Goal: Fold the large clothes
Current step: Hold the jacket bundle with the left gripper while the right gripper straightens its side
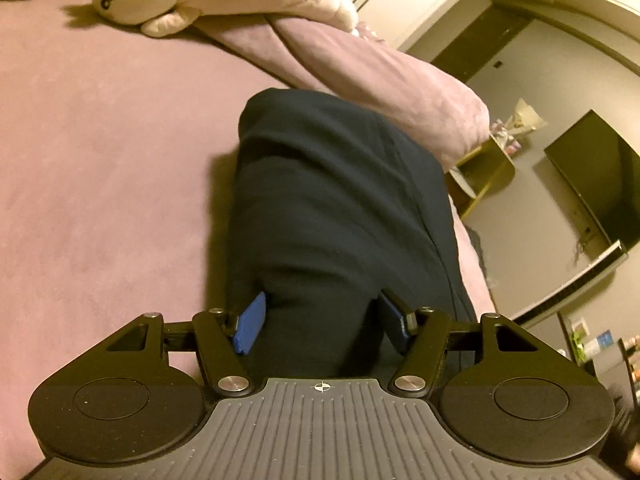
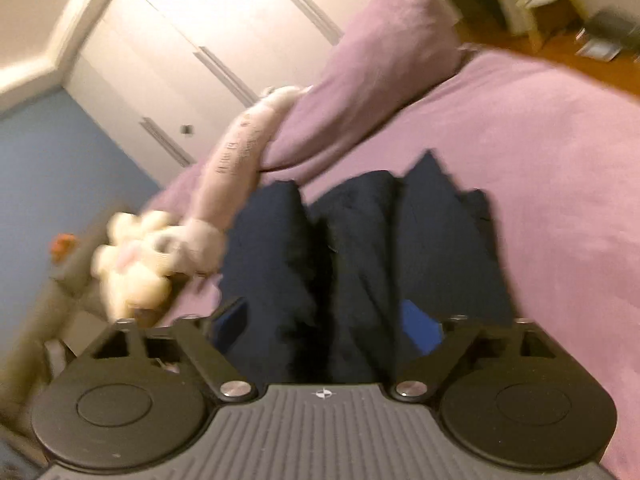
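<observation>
Currently the dark garment (image 1: 336,208) lies bunched on the bed (image 1: 100,168), its long axis running straight ahead from both the left tool (image 1: 322,320) and right tool (image 2: 328,324), each partly open around its near end.

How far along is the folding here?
Partly done: the dark garment is already bunched narrow on the bed. In hand: left gripper and right gripper each straddle its cloth, jaws apart. Left: further folds and flattening; right view is blurred.
</observation>
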A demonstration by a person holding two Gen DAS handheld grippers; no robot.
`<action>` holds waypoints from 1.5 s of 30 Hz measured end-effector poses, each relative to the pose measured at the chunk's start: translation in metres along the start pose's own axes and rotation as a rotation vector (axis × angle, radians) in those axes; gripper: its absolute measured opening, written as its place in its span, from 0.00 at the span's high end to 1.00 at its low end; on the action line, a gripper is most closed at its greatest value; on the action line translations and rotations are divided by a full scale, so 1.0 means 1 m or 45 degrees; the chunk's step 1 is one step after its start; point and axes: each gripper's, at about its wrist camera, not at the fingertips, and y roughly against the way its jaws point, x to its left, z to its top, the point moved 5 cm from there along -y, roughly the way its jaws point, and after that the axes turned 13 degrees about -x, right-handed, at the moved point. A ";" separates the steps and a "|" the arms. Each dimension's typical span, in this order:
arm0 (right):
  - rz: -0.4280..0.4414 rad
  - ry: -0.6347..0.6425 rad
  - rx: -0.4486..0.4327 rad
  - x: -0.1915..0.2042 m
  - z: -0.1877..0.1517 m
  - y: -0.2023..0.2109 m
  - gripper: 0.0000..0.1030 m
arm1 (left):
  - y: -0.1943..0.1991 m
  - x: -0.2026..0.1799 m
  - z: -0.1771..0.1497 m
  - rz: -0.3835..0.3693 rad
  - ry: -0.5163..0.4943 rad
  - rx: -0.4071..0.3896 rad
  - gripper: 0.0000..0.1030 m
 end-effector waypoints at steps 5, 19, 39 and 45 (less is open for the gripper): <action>0.096 -0.269 0.224 -0.020 0.002 -0.077 0.06 | -0.001 -0.006 -0.003 0.012 -0.037 -0.001 0.36; -0.076 0.016 0.161 -0.014 0.010 -0.060 0.10 | 0.001 -0.009 -0.005 -0.004 -0.085 0.018 0.35; 0.004 0.459 0.063 0.068 0.003 -0.048 0.73 | 0.021 -0.074 -0.001 -0.250 -0.152 0.007 0.49; -0.138 0.435 0.054 0.038 0.009 -0.030 0.89 | 0.010 -0.112 -0.024 -0.242 -0.315 0.045 0.50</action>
